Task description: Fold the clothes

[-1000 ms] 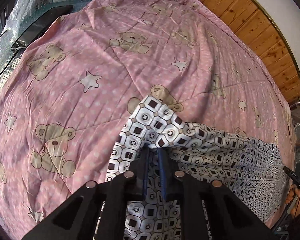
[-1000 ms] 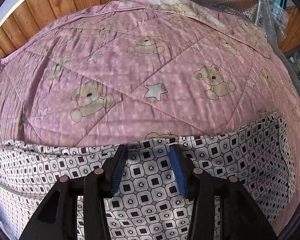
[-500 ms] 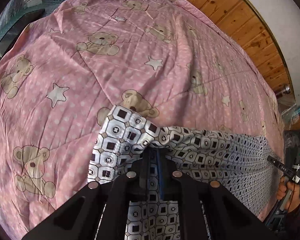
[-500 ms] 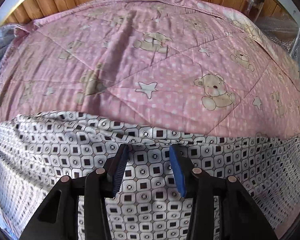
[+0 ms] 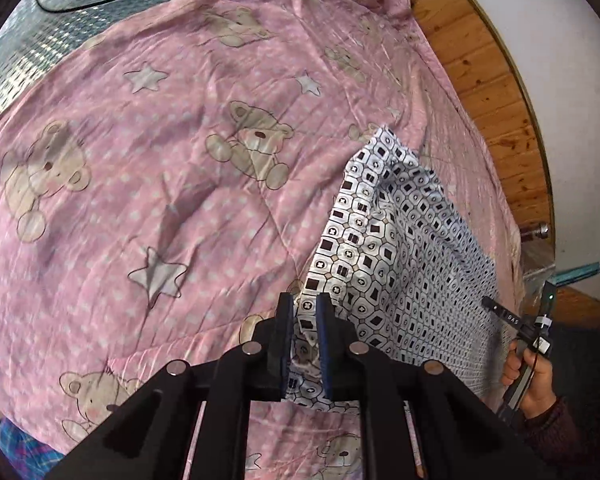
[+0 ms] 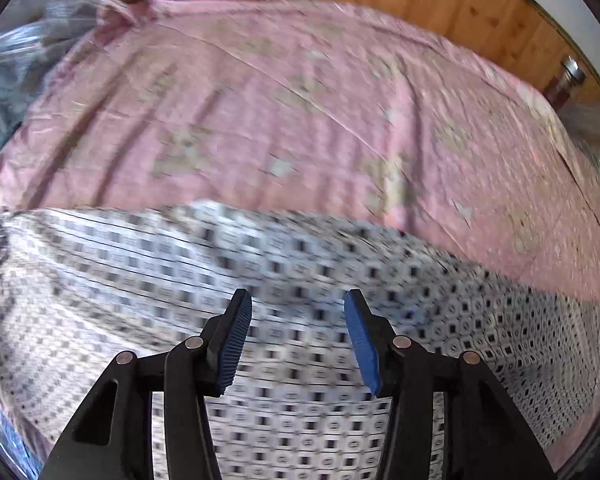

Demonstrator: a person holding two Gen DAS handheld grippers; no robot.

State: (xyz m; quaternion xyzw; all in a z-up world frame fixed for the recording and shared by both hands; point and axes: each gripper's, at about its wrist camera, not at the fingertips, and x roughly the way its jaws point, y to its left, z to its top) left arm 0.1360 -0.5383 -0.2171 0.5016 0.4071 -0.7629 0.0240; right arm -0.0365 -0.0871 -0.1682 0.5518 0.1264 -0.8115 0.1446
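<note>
We hold the left gripper (image 5: 303,320) with its pads pinched together on a corner of the black-and-white geometric-print garment (image 5: 404,248), lifting that edge off the pink teddy-bear quilt (image 5: 172,168) so the cloth rises in a peak and trails away to the right. The right gripper (image 6: 298,340) hangs over the same garment (image 6: 260,280) with its jaws spread wide, nothing between them; its view is smeared, so we cannot tell whether the tips touch the fabric. At the left view's edge, our right hand (image 5: 530,372) grips that tool's handle just beside the garment's far end. The rest of the garment lies spread along the near side of the quilt, well short of the wooden wall panelling (image 5: 488,92). As we judge it, the risk lies in the single hold: the thin fabric could slide out of the pads, or the unheld side could drag and bunch, leaving a crooked fold. A low pinch could also catch the quilt.
</note>
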